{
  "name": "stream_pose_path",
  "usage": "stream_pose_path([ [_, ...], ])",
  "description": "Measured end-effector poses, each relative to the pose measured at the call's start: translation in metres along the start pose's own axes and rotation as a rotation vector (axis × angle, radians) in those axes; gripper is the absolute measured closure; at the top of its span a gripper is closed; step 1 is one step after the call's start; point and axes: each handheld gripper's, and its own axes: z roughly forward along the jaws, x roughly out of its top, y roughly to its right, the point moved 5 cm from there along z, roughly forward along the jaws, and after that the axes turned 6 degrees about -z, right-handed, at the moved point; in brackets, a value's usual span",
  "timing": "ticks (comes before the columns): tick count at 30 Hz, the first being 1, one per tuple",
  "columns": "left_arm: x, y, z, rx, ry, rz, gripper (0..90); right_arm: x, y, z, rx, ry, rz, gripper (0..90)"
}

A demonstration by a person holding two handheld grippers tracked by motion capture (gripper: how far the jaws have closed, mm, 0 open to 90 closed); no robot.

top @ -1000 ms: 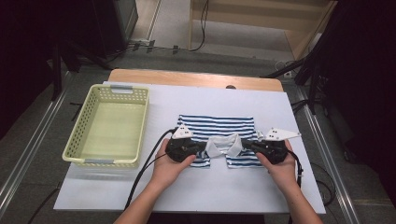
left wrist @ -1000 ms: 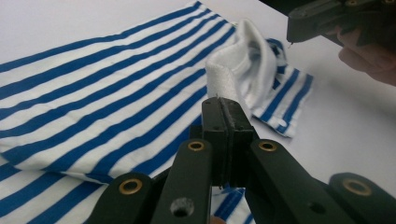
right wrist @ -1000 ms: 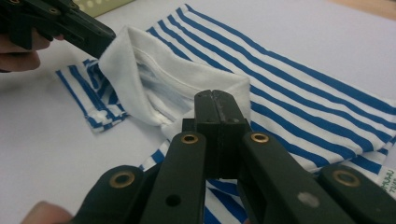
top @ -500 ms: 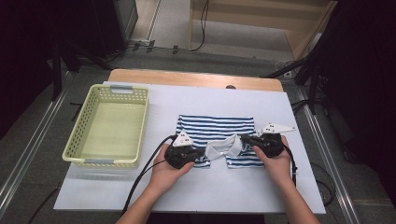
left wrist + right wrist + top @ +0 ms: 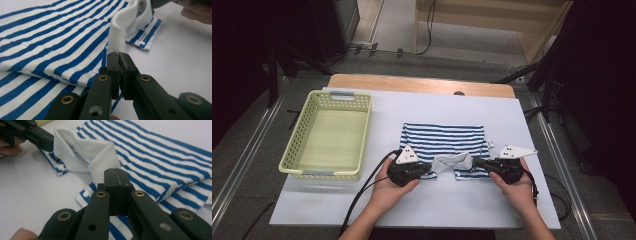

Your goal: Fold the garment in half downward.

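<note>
Both hands are working the white collar (image 5: 453, 161) of a blue/white striped shirt (image 5: 444, 140), which is lying folded flat on the white board (image 5: 432, 205), right of the pale yellow basket (image 5: 328, 136) and well apart from it.

Left gripper (image 5: 428, 169): in its own view the jaws are sitting closed tight w/ the collar's edge pinched at the very tips, white band rising up and curling away from them. Right gripper (image 5: 476, 161): same deal, jaws pressed together on the other end of the collar, fabric bunching just past the tips.

Vs a sec ago: both grippers are now sitting a bit lower on the board, nearer the person, and the left one is angling its tip more toward the middle. The collar is getting stretched out btw them as a raised loop, instead of lying flatter on the shirt front. Shirt body hasn't shifted, basket same spot. Grip looks the same on both sides, no letting go.

In the right gripper view the left gripper (image 5: 47, 141) is showing top left, biting the collar's far end; a bit of the other hand (image 5: 197, 13) is showing top right in the left gripper view.
</note>
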Motion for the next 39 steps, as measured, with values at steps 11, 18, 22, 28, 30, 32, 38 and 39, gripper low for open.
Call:
stream_pose_path([
  [11, 0.017, -0.007, -0.01, 0.001, 0.06, -0.072, 58.1, 0.017, 0.008, 0.002, -0.012, 0.032, 0.049, 46.6],
  [18, 0.018, 0.0, 0.01, 0.016, 0.005, -0.034, 56.4, 0.025, 0.007, 0.025, -0.03, -0.058, -0.03, 58.4],
  [22, 0.028, -0.002, 0.013, 0.078, 0.034, 0.008, 81.4, 0.032, 0.007, 0.026, -0.056, -0.044, -0.054, 76.2],
  [28, 0.043, -0.01, 0.011, 0.212, 0.106, 0.094, 82.1, 0.044, 0.015, 0.025, -0.168, 0.054, -0.077, 79.1],
  [30, 0.04, -0.007, 0.012, 0.252, 0.102, 0.158, 81.8, 0.044, 0.011, 0.026, -0.212, 0.066, -0.129, 78.9],
  [32, 0.033, -0.001, 0.013, 0.232, 0.092, 0.182, 81.5, 0.039, 0.008, 0.028, -0.226, 0.064, -0.136, 78.8],
  [38, 0.011, 0.011, 0.008, 0.138, 0.073, 0.177, 79.9, 0.008, -0.007, 0.018, -0.15, 0.091, -0.116, 76.9],
  [39, 0.007, 0.013, 0.008, 0.129, 0.066, 0.179, 78.5, 0.004, -0.009, 0.014, -0.127, 0.09, -0.115, 75.7],
])
